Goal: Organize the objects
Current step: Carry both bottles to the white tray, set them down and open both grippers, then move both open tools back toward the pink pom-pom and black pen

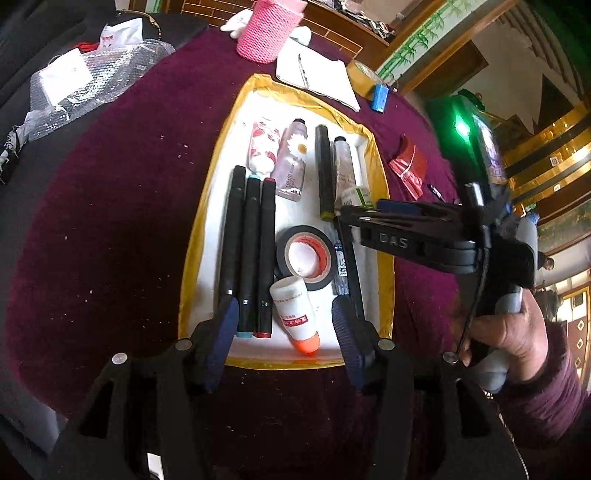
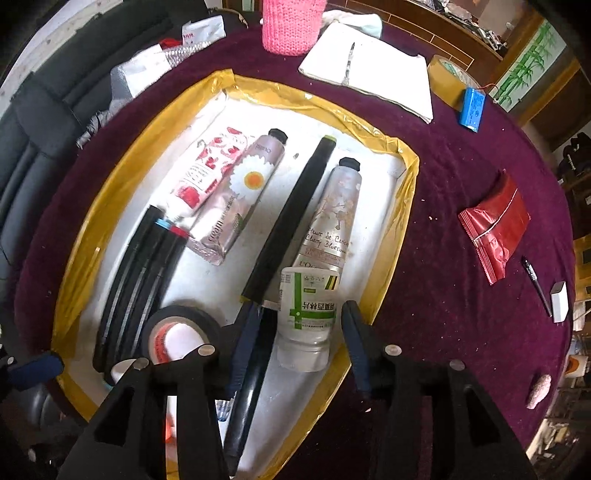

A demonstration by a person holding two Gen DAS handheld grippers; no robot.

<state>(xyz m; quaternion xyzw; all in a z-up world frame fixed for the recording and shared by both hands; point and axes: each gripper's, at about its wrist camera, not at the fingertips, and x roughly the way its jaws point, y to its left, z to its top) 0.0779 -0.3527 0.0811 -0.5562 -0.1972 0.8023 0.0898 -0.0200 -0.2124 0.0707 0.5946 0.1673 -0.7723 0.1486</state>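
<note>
Currently the right gripper (image 2: 295,339) has its fingers parted around a small white pill bottle (image 2: 308,317), pads not touching; left gripper (image 1: 284,332) is open, an orange-capped bottle (image 1: 295,314) between its fingers. Both look light, rigid, slippery: grip mid-body. Foam tray (image 2: 110,206), gold-taped rim, on maroon-clothed table (image 2: 461,314); cluttered room.

Tray (image 2: 391,218): white floor, yellow-gold taped rim. Tablecloth (image 2: 443,295): deep maroon velvet, pale specks. Three markers (image 1: 251,243): black barrels; caps black, light blue, red. Fourth marker (image 2: 291,218): black, olive-green end. Tape roll (image 1: 306,254): black, orange-red core label. Hand cream tubes: one (image 2: 207,173) white with red poppies; one (image 2: 236,199) pale pink with white-and-orange daisy; one (image 2: 332,218) silvery with blossom sprigs. Pill bottle (image 2: 308,317): white, green-striped label. Glue bottle (image 1: 295,314): white, orange tip. Gripper pads (image 1: 343,325) were navy blue. Knitted cup (image 1: 264,31) was pink; foil packet (image 2: 495,229) was red.
</note>
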